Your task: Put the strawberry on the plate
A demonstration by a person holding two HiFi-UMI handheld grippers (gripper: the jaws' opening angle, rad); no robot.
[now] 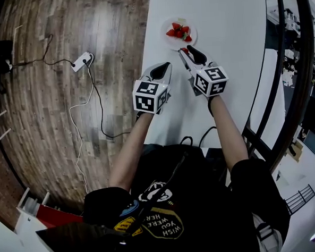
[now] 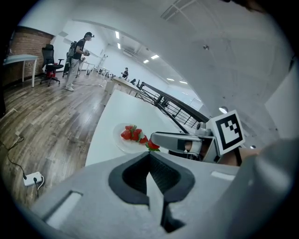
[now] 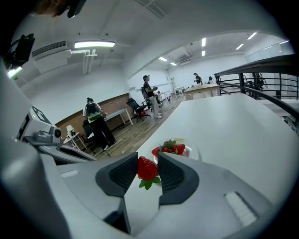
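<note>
A white plate (image 1: 168,25) holding several red strawberries (image 1: 179,31) sits on the white table (image 1: 231,33). Just short of the plate, my right gripper (image 1: 186,53) is shut on a strawberry (image 1: 184,50). In the right gripper view this strawberry (image 3: 147,169) is pinched between the dark pads, green leaves hanging down, with the plate (image 3: 193,152) right beyond it. The left gripper view shows the held strawberry (image 2: 153,145) at the plate's (image 2: 120,142) near edge. My left gripper (image 1: 163,70) hangs left of the right one, jaws together and holding nothing.
The table's left edge (image 1: 147,70) runs just beside my left gripper, with wooden floor below. A white power strip (image 1: 82,61) and cables lie on that floor. A black railing (image 1: 283,88) borders the table's right side. People stand far off in the room.
</note>
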